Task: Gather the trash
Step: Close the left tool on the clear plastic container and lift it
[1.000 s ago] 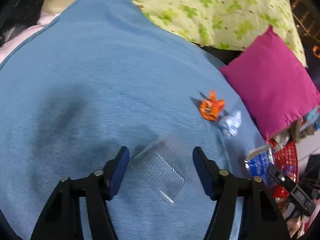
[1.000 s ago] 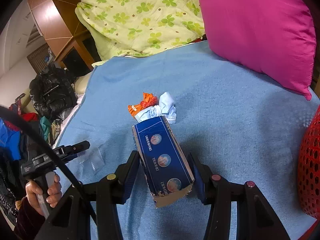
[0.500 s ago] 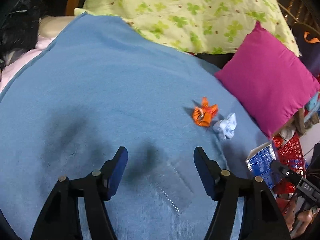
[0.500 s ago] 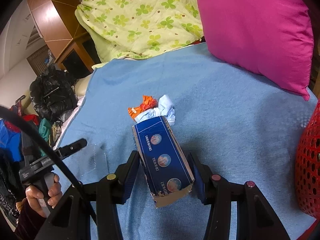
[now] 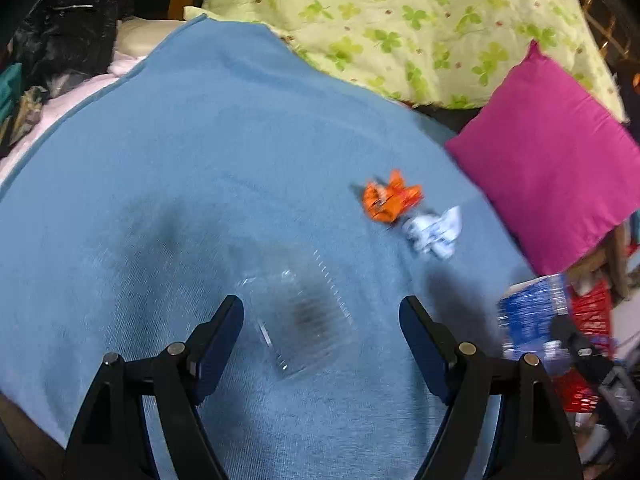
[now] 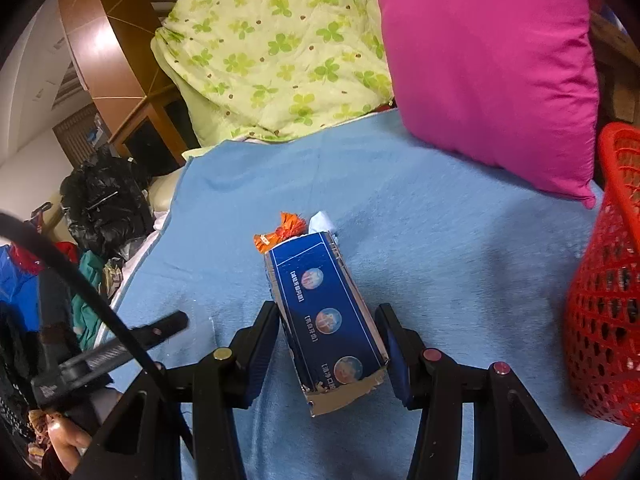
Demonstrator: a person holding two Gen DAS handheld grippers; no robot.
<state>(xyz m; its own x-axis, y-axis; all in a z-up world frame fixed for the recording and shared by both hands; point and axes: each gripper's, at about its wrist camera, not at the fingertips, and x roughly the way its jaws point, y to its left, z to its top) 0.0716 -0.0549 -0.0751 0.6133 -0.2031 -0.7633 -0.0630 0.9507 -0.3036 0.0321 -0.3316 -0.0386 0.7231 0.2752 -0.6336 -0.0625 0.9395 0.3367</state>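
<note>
Blue blanket (image 5: 224, 128) covers the bed; green clover quilt (image 5: 400, 20) bunched at the far end, pink pillow (image 5: 556, 176) at the far right corner. Red mesh basket (image 6: 604, 300) stands off the blanket's right edge, presumably the bin for the trash.

Right gripper (image 6: 328, 344): fingers part-way closed, pads pressed on both long sides of a dark blue carton (image 6: 328, 316), torn end toward the camera. Carton held clear of the blanket, basket near on its right.

Left gripper (image 5: 320, 328): jaws have just been opening and now stand wide, nothing gripped. A clear plastic tray (image 5: 300, 316) lies flat on the blanket between the fingers, touching neither pad.

Smaller trash, farther up the blanket: orange wrapper (image 5: 390, 198) and, just beside it, a crumpled white tissue (image 5: 434, 230). Both untouched.

Risks, as judged:
- Tray is thin, see-through and blurred; fingers closing could skid over it or pinch blanket instead.
- Soft blanket gives under pressure, so the tray may tilt away.
- Carton is held near its torn end; a quick swing to the basket might let it pivot out.
</note>
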